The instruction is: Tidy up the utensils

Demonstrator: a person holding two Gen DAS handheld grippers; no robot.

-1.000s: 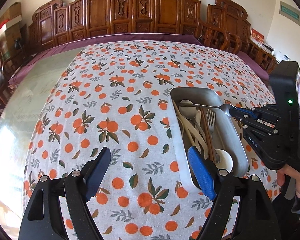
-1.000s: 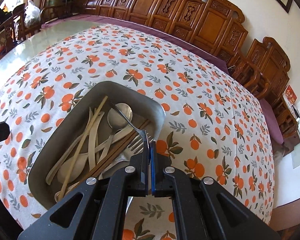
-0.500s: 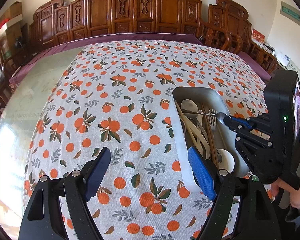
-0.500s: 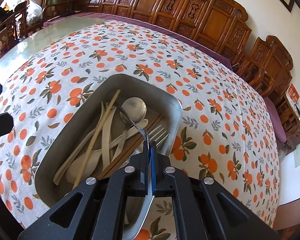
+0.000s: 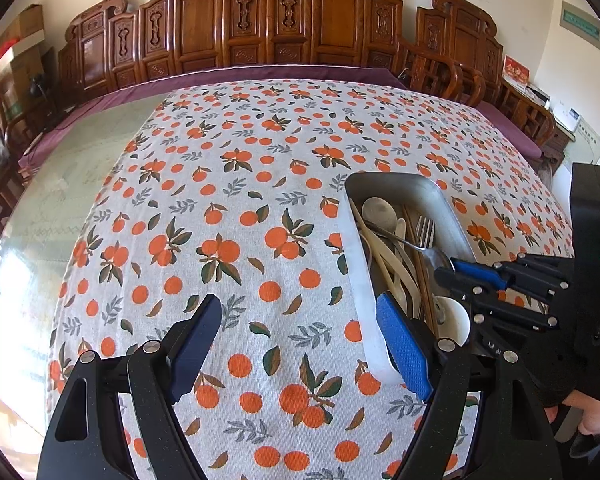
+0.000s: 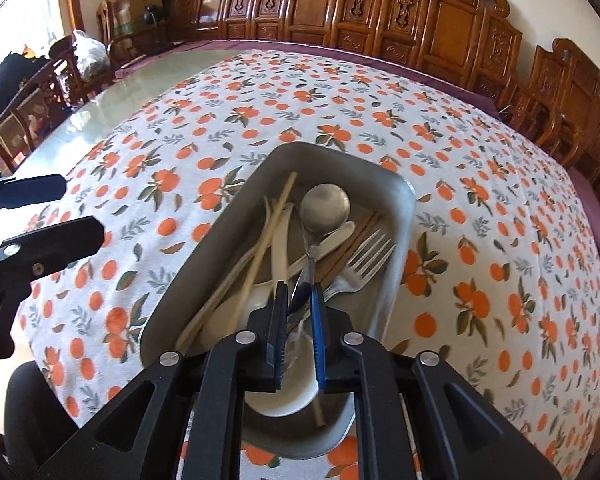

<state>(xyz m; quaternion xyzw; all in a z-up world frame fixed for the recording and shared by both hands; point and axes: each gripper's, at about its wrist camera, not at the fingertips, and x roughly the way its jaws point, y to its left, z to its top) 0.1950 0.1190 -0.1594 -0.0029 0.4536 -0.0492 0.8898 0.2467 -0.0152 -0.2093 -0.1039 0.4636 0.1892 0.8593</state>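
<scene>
Carved chairs ringed the orange-print surface (image 5: 260, 184). Your right gripper (image 6: 298, 300) hung over the tray (image 6: 404, 216) at 3 o'clock, fingers opening to drop the metal spoon (image 6: 324, 204) among the utensils; your left gripper (image 5: 300, 344) waited, fingers apart and empty.

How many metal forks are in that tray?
1 fork shows, lying at the right side of the tray beside the brown chopsticks. Others may be hidden under the pile.
</scene>
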